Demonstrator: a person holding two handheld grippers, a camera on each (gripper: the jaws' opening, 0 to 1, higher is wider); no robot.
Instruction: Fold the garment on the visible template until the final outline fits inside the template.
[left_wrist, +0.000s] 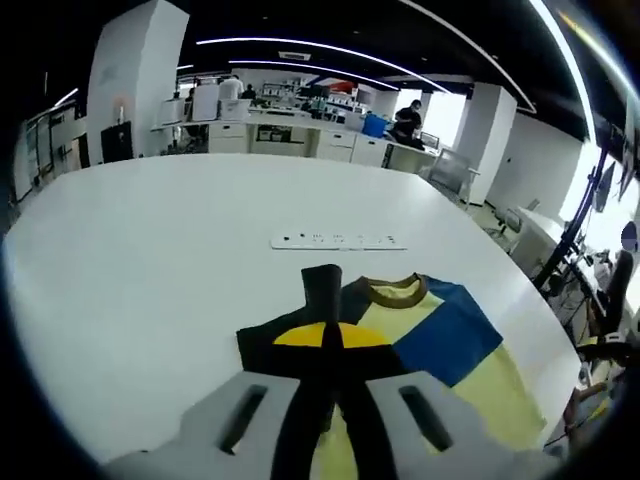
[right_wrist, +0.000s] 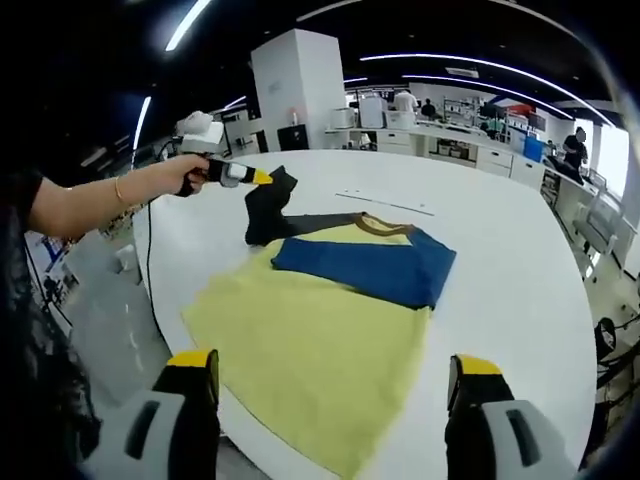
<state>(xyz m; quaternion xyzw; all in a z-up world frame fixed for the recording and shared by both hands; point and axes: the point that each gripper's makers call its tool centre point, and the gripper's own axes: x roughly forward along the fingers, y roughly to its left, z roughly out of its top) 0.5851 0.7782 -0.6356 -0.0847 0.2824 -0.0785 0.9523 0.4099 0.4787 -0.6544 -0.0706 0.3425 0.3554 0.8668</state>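
While the dark sleeve (right_wrist: 268, 205) is pinched by the left hand-held gripper (right_wrist: 262, 177), the shirt (right_wrist: 310, 340) lies on the tabletop (left_wrist: 150, 260); the right hand-held gripper (right_wrist: 335, 385), spread wide, holds nothing, so the body could be dragged askew.

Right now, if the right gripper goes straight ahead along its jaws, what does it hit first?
Probably the yellow body of the garment, spread directly ahead of the open right gripper. The blue folded sleeve lies farther on. Height above the cloth is unclear.
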